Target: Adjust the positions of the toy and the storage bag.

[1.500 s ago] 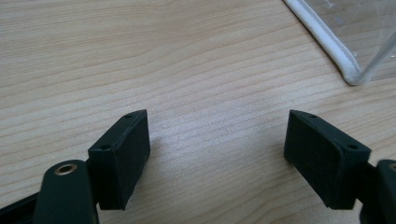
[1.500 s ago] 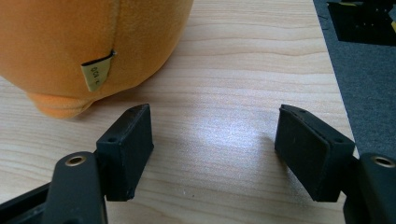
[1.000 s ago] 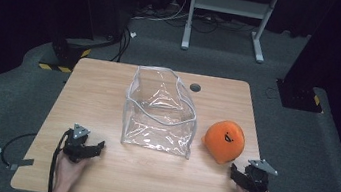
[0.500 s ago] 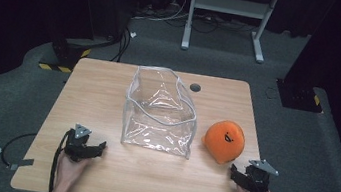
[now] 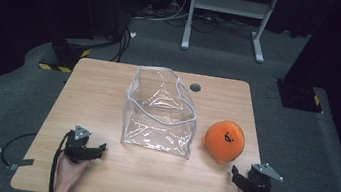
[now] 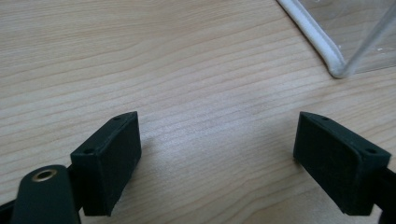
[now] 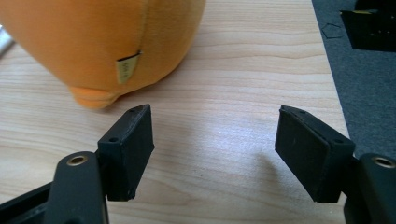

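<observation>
Wooden table (image 5: pixel 108 92): work area, with everything on its near half within reach of both hands.

Clear plastic bag (image 5: pixel 161 112): stands upright mid-table, mouth open upward and rim holding its shape. Looks staged as the receptacle. Its white-edged bottom corner (image 6: pixel 337 70) shows in the left gripper view, just ahead and to one side of the jaws, not touching them.

Orange plush toy (image 5: pixel 224 140): sits on the table right of the bag, near it but apart, and just ahead of the right hand. Likely the item to go in the bag. In the right gripper view its sewn tag (image 7: pixel 127 66) faces the camera, and the toy sits beyond the left jaw, not between the pads.

Left gripper (image 5: pixel 100 148): rests low at the near-left edge, aimed toward the bag. Jaws spread wide after just opening further, bare wood between them, nothing gripped.

Right gripper (image 5: pixel 233 171): at the near-right corner, pointing at the toy. Jaws apart but have just narrowed a little, nothing between them, no contact with the toy.

Judgement: reach not yet made; right hand is best placed for the toy, left for steadying the bag.
</observation>
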Demonstrator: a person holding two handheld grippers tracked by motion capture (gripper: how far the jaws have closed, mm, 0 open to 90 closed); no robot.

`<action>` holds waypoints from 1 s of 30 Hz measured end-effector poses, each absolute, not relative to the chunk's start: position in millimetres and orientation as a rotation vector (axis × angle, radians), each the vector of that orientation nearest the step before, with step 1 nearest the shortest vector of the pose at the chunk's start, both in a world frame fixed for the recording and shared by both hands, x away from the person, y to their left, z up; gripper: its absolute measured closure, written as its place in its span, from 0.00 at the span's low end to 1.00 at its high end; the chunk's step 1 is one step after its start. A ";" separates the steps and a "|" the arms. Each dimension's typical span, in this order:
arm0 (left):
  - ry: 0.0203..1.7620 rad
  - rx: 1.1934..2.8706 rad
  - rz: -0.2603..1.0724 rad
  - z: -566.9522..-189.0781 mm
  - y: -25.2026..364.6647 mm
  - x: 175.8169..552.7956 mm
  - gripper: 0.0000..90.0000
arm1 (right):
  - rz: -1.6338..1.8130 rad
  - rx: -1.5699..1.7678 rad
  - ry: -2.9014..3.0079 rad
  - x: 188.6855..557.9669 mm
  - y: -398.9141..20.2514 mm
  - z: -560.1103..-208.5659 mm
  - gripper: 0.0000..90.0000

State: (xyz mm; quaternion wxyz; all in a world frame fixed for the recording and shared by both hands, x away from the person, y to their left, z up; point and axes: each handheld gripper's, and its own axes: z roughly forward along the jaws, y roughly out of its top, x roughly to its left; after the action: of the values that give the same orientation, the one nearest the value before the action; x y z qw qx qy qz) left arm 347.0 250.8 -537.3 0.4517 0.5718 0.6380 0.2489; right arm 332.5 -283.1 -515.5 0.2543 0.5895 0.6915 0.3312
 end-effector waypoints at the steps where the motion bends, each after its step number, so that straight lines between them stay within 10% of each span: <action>1: 1.574 1.417 0.610 -537.1 250.8 346.5 0.17 | 0.909 1.600 1.884 331.4 -282.6 -514.9 0.32; 30: 1.499 1.435 0.509 -522.6 228.0 338.4 0.18 | 1.142 1.463 1.982 307.7 -268.0 -486.3 0.44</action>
State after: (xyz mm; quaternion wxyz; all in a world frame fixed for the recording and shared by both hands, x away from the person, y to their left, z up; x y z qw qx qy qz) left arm 338.4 228.0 -522.6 0.4814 0.5887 0.6149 0.2088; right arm 307.7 -268.0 -486.3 0.2116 0.5267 0.7134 0.4110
